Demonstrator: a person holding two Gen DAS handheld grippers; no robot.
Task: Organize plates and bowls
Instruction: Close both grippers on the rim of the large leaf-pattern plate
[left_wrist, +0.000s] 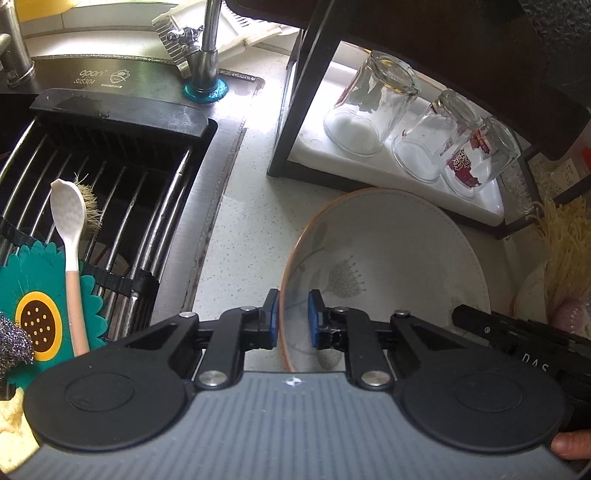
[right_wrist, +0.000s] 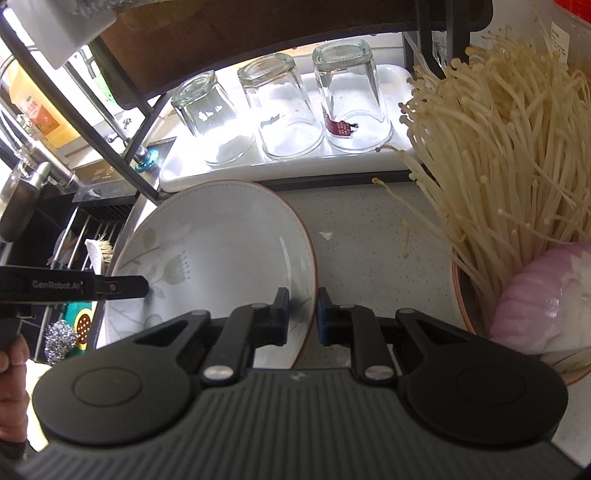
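A white plate (left_wrist: 391, 254) with a brown rim and a grey flower print sits on the speckled counter in front of the rack; it also shows in the right wrist view (right_wrist: 221, 240). My left gripper (left_wrist: 293, 319) straddles its left rim, one blue pad (left_wrist: 274, 317) outside and one inside, shut on the rim. My right gripper (right_wrist: 303, 317) straddles its right rim and is shut on it. Each gripper shows at the edge of the other's view. A bowl (right_wrist: 461, 295) holding enoki mushrooms and a purple onion stands at the right.
Three upturned glasses (right_wrist: 284, 107) stand on a white tray (right_wrist: 173, 177) under a black rack (left_wrist: 291, 110). A sink with a wire drainer (left_wrist: 122, 206), a spoon (left_wrist: 68, 236), a flower mat and a scourer is at the left. A faucet (left_wrist: 207, 48) stands behind.
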